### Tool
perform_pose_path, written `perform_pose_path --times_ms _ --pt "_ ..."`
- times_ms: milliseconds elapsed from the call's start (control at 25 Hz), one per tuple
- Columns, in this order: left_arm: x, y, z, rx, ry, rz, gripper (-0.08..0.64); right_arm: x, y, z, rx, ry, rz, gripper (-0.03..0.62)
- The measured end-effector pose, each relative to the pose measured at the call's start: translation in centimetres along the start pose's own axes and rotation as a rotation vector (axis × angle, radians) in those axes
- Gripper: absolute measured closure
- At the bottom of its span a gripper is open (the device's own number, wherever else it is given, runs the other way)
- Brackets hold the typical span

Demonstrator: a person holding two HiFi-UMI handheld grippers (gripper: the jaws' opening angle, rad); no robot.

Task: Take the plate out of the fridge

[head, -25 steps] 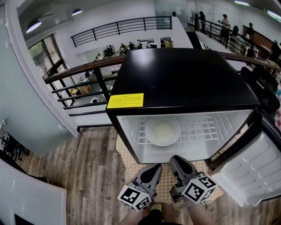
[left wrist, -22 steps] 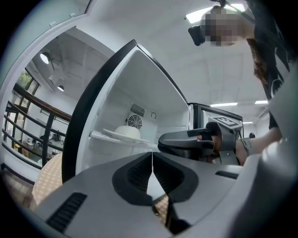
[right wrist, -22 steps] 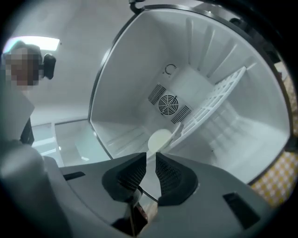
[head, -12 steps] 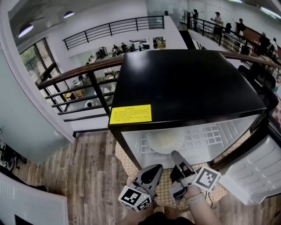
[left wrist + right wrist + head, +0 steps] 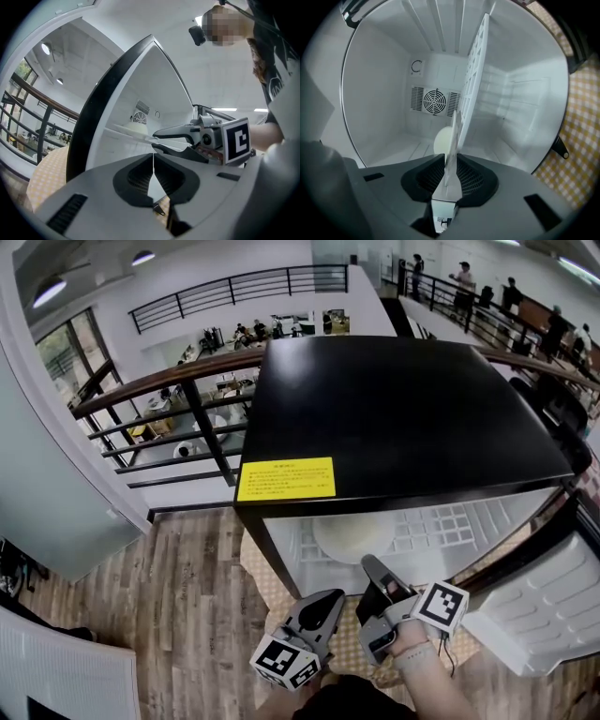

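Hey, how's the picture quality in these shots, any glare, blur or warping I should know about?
Head view: fisheye bends the railing; the fridge top's gloss shows a faint sheen. Left gripper view: dark corners, a mosaic patch. Right gripper view: round vignette, bright even interior, plate rim soft up close.

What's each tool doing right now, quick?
Left tool: closed, empty.
Right tool: closed on the plate rim.

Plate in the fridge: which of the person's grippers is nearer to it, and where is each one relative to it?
Right. The right gripper reaches into the fridge opening, the rim of the plate between its jaws. The left gripper hangs back outside the fridge, jaws together.
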State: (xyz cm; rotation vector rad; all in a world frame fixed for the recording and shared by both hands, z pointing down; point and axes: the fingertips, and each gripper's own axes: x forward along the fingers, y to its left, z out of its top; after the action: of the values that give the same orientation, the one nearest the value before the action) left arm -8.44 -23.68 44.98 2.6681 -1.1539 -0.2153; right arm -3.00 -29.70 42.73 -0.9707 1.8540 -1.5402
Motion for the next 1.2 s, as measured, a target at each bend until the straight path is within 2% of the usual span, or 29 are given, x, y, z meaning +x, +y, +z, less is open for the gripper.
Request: perform_pose_path --times_ms 160,560,760,800,880,920,1120,1200 --pt "0.1 0.0 0.1 -0.004 -0.005 0.02 0.546 -0.5 0.0 0.7 -0.002 -0.009 0.001 0.54" --pt "0.8 -0.4 0.1 -0.011 -0.013 0.02 0.546 -2.3 0.3 0.5 0.044 -0.02 0.019 0.548" --pt "1.0 -0.3 0.6 -0.007 -0.027 0.019 0.546 -3.5 0.8 0.1 0.036 0.018 0.036 0.544" --pt "1.1 -0.2 0.8 -0.005 -0.03 0.022 0.546 -3.6 1.0 0.3 0.033 0.02 0.046 0.532" --pt "1.1 -0.1 0.9 -0.004 -0.033 0.023 0.546 -3.4 1.0 0.8 0.031 0.019 0.056 0.437" --pt "1.2 -0.2 0.8 -0.004 -0.033 0.023 0.546 -3.2 0.8 1.1 0.033 0.017 0.054 0.436" --pt "1.3 -0.4 0.7 -0.002 -0.031 0.027 0.546 -2.0 -0.5 1.4 0.068 0.003 0.029 0.444" --pt "1.3 -0.4 0.8 0.0 -0.033 0.031 0.546 -2.0 -0.5 1.4 0.073 0.003 0.03 0.494"
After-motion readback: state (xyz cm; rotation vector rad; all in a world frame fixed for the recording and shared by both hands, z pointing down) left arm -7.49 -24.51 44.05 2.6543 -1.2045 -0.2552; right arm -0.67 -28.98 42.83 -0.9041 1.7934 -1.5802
